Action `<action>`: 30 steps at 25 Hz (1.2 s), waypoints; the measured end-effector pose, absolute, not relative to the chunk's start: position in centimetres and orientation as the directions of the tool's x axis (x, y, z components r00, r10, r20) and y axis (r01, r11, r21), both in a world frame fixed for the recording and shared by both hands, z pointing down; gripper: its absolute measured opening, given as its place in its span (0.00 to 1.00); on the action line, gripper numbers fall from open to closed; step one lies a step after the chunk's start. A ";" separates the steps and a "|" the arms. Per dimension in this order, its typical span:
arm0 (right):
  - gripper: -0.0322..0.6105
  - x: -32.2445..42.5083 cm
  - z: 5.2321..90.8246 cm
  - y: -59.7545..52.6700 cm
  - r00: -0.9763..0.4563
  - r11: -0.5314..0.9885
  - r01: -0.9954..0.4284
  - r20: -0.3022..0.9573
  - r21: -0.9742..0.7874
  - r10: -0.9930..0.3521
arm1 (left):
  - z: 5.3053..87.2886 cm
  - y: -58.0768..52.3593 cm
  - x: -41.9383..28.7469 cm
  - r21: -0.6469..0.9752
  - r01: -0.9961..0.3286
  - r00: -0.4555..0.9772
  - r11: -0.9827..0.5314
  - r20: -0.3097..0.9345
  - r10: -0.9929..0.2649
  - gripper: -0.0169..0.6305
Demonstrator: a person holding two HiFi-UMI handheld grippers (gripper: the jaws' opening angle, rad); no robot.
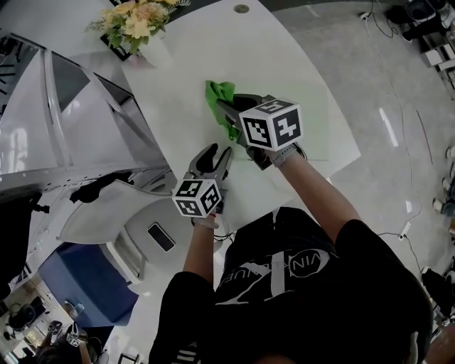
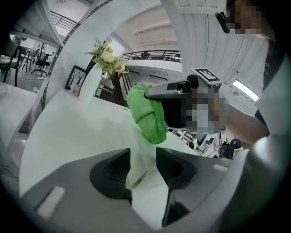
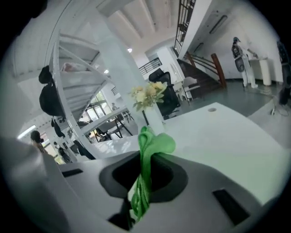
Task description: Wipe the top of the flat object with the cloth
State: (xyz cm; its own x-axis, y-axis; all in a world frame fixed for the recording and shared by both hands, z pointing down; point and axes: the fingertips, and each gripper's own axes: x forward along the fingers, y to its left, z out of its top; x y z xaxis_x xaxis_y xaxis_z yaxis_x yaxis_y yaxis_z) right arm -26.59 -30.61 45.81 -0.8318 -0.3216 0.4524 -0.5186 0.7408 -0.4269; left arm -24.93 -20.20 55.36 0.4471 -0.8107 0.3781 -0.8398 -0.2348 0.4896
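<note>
A thin white flat sheet [image 1: 316,135] with a pale green edge lies on the white table [image 1: 284,57]. In the left gripper view its near corner [image 2: 136,172] reaches in between my left gripper's [image 2: 143,157] jaws, which stand apart without pressing on it. In the head view this left gripper [image 1: 215,153] sits at the table's near edge. My right gripper [image 1: 227,106] hangs just beyond it, shut on a bunched green cloth [image 1: 219,96]. The cloth [image 3: 152,143] runs down between the right gripper's [image 3: 146,170] jaws and hangs above the table [image 2: 148,116].
A white vase of yellow flowers [image 1: 138,21] stands at the table's far left corner [image 3: 148,98]. White chairs [image 1: 135,227] and a blue seat [image 1: 85,277] are below the table's near left edge. A round hole [image 1: 242,8] marks the far end.
</note>
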 end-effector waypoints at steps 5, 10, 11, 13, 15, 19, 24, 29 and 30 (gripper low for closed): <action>0.11 -27.0 51.4 -29.6 -0.744 0.745 -0.564 0.610 -0.357 -0.271 | 55.1 -20.3 -24.6 0.434 -0.860 0.440 -0.267 0.369 -0.819 0.21; 0.10 -26.5 53.5 -29.7 -0.660 0.825 -0.540 0.692 -0.168 -0.291 | 55.5 -20.3 -24.9 0.441 -0.860 0.439 -0.255 0.386 -0.811 0.20; 0.10 -26.5 53.4 -29.7 -0.662 0.822 -0.540 0.693 -0.178 -0.285 | 55.5 -20.3 -24.9 0.438 -0.863 0.434 -0.252 0.388 -0.813 0.20; 0.10 -26.2 53.2 -29.6 -0.659 0.829 -0.533 0.697 -0.168 -0.282 | 55.5 -20.2 -24.9 0.423 -0.872 0.421 -0.246 0.395 -0.816 0.20; 0.10 -25.4 53.1 -29.4 -0.642 0.843 -0.525 0.704 -0.117 -0.303 | 55.6 -20.2 -24.8 0.419 -0.877 0.413 -0.237 0.402 -0.817 0.20; 0.10 -23.2 53.6 -29.5 -0.624 0.828 -0.551 0.711 -0.105 -0.325 | 55.6 -20.2 -24.9 0.411 -0.882 0.405 -0.230 0.411 -0.817 0.20; 0.11 -18.4 53.9 -30.2 -0.594 0.782 -0.612 0.719 -0.114 -0.361 | 55.6 -20.2 -24.8 0.394 -0.894 0.382 -0.213 0.424 -0.821 0.20; 0.11 -12.0 54.0 -31.2 -0.538 0.718 -0.690 0.729 -0.093 -0.422 | 55.6 -20.1 -24.8 0.402 -0.894 0.376 -0.199 0.429 -0.821 0.20; 0.11 -10.7 54.0 -31.5 -0.526 0.704 -0.705 0.731 -0.089 -0.435 | 55.6 -20.1 -24.8 0.404 -0.893 0.375 -0.197 0.429 -0.821 0.20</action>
